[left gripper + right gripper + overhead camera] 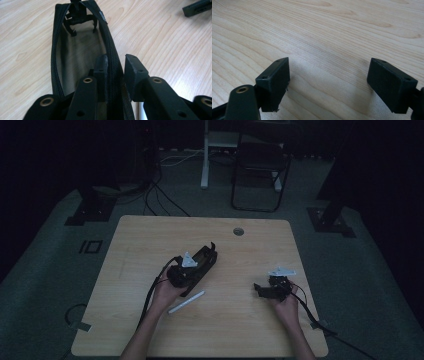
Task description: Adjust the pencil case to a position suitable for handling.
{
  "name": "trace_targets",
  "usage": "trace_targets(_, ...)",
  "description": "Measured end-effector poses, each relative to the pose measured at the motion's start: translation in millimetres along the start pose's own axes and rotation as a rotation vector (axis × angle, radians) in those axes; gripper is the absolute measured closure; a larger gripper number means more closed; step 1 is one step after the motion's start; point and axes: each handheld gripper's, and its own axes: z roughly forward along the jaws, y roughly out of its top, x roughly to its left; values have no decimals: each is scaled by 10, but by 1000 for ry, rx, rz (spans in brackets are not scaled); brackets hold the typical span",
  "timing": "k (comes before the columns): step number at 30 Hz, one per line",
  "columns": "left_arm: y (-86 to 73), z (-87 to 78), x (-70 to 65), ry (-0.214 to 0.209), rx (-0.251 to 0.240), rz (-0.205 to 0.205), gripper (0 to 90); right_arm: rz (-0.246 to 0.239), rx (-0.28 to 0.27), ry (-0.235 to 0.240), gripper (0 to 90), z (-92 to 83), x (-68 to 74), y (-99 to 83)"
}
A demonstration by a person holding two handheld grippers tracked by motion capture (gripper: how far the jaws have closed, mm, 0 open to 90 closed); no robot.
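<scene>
The left gripper [115, 72] is seen in its own view closed down on the near zipper edge of a black pouch [75, 50], 1 jaw inside the opening and the other outside, the toothed edge pinched between them. From the high view the same gripper [186, 270] is seen only as a dark mass under a grey three-cornered plate, held by the left hand [167, 292] over the pouch [205, 257] near the middle of the wooden table [130, 250]; the pinch itself cannot be made out there. The pouch is shown unzipped along its length, its 2 zipper tracks spread apart, a pale tan lining exposed inside and a black pull tab hanging at the far end. The right gripper [328, 82] is seen in its own view with its 2 jaws spread wide, holding nothing, low over bare wood grain. In the high view it [274, 287] is held by the right hand [287, 305] toward the table's right side, well apart from the pouch. A white pen-like stick [186, 302] is shown lying on the table just beside the left hand, between the 2 hands. A round grommet [238, 231] is set in the tabletop near its far edge. Beyond the table, a dark chair [260, 170] and cables on a grey floor are seen dimly.
</scene>
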Motion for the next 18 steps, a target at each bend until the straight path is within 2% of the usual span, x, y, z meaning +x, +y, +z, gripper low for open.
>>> trace_targets(5, 109, 21, -6, 15, -15, -21, 622, 0, 0, 0, 185, 0, 0, 0)
trace_targets(11, 296, 199, -11, 46, 1, -40, 589, 0, 0, 0, 185, 0, 0, 0)
trace_targets(13, 323, 256, 1, 52, 6, -46, 622, 0, 0, 0, 185, 0, 0, 0)
trace_targets(15, 324, 277, 17, 29, 2, -39, 704, -2, 1, 2, 185, -1, 0, 0)
trace_targets(18, 295, 261, 28, 1, -1, -16, 779, -4, 1, 3, 185, -2, 2, -2)
